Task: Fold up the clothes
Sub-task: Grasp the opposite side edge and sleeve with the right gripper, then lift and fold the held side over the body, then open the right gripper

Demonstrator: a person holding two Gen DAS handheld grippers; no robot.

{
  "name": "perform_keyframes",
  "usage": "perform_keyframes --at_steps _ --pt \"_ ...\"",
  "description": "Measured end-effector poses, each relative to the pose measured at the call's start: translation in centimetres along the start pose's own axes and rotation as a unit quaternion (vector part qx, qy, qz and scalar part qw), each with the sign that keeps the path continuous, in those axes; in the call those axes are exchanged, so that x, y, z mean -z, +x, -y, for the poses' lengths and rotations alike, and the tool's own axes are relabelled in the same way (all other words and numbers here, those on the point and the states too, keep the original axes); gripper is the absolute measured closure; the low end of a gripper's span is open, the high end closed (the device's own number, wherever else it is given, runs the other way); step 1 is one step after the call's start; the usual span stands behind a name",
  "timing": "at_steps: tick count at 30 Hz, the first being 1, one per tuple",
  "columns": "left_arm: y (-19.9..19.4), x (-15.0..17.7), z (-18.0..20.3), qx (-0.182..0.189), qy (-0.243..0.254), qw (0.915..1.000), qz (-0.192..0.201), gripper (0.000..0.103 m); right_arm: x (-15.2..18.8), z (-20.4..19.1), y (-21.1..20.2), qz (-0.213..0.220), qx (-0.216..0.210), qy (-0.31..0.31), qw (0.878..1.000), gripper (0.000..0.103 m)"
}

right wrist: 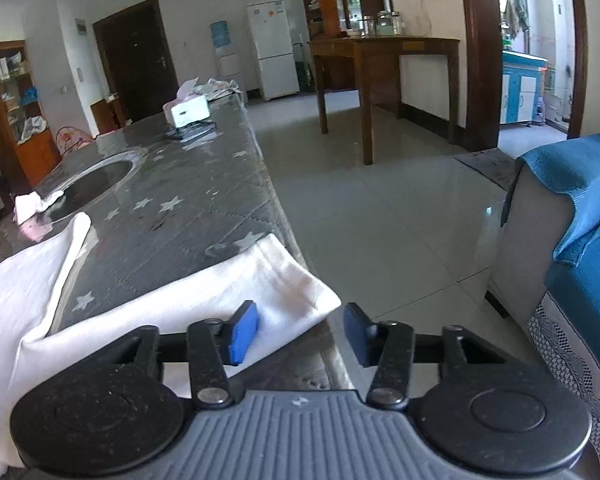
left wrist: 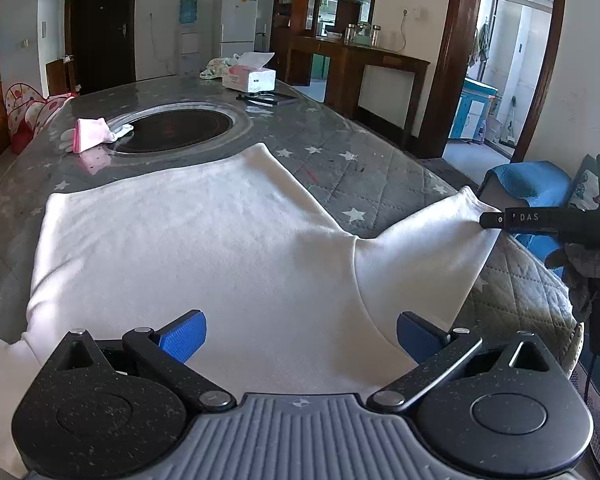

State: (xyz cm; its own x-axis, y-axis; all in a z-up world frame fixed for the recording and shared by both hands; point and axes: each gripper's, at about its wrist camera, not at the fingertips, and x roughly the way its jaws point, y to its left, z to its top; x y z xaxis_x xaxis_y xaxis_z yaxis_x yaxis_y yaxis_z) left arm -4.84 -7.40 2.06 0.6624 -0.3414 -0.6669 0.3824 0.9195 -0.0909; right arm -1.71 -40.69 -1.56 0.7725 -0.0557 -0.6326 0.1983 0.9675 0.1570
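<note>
A white long-sleeved garment (left wrist: 204, 232) lies spread flat on the grey star-patterned table cover (left wrist: 380, 176). My left gripper (left wrist: 300, 340) is open just above the garment's near edge, its blue pads apart. The garment's right sleeve (left wrist: 420, 256) stretches to the table's right edge. My right gripper (left wrist: 496, 218) shows in the left wrist view at the sleeve cuff. In the right wrist view the right gripper (right wrist: 300, 332) is open, its pads on either side of the cuff (right wrist: 292, 292), not closed on it.
A round dark hob (left wrist: 176, 128) is set into the table's middle, with a pink-and-white cloth (left wrist: 92, 136) beside it. A tissue box (left wrist: 250, 76) and a dark flat item (left wrist: 268, 98) lie at the far end. A blue-covered sofa (right wrist: 572, 216) stands right of the table.
</note>
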Motion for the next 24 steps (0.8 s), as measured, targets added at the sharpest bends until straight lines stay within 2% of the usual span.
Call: perform_keyframes --at_steps 1,5,8,16,24 --pt "0.0 0.0 0.0 0.000 0.001 1.0000 -0.001 0.000 0.0 0.0 0.0 0.002 0.001 0.000 1.000 0.062" --pt "0.1 0.2 0.2 0.001 0.007 1.0000 -0.003 0.000 0.0 0.0 -0.1 0.014 0.005 -0.003 1.000 0.085" --pt "0.2 0.3 0.4 0.002 0.011 0.9999 -0.005 0.000 -0.1 0.3 -0.2 0.023 0.004 0.003 1.000 0.094" --pt "0.7 0.3 1.1 0.001 0.025 0.9996 -0.009 0.000 -0.9 0.7 -2.4 0.057 -0.022 0.020 0.998 0.097" --pt "1.5 0.9 2.1 -0.004 0.056 0.9983 -0.016 0.000 -2.2 0.3 -3.6 0.082 -0.028 0.006 0.996 0.098"
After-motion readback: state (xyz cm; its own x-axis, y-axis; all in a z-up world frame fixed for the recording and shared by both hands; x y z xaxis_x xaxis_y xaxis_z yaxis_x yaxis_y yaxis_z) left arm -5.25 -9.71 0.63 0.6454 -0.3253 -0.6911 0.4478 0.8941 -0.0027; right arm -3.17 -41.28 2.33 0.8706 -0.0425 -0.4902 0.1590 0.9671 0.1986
